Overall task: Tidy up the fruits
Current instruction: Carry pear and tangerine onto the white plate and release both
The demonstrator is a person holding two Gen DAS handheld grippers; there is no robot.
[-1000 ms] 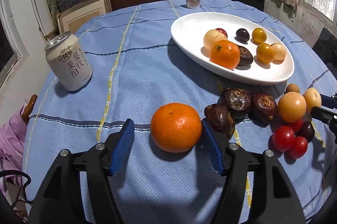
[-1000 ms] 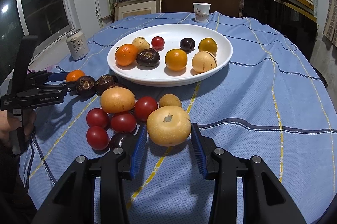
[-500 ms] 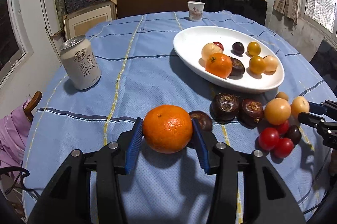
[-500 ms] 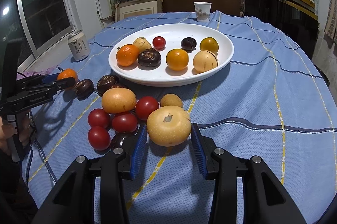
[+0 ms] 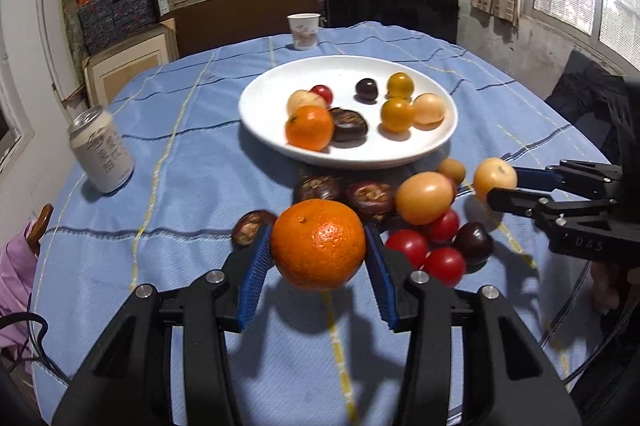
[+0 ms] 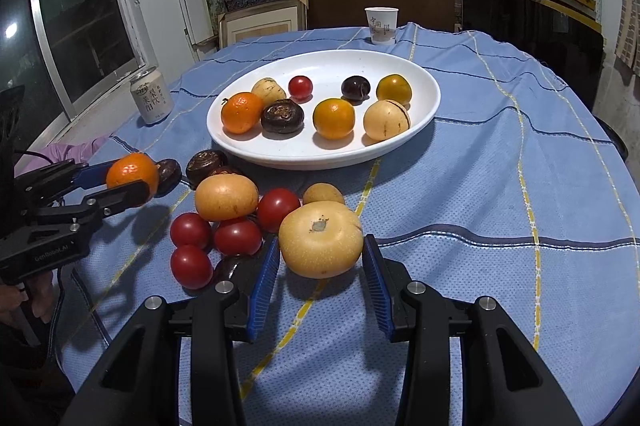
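— Carrying fruit to the white plate (image 5: 400, 157): left gripper (image 5: 318, 252) clamped on the orange (image 5: 319, 244), lifted off the bench (image 5: 192, 154), short of the plate's near rim.

— And right gripper (image 6: 320, 252)?

— Clamped on the yellow pear (image 6: 320, 239), nearer than the plate, beside the tomatoes (image 6: 208, 246). Next: forward over the rim, lower, release gently.

Overhead indoor light drops soft shadows onto the blue checked tablecloth (image 5: 192, 154); fisheye corners vignette black; left view slightly blurred.
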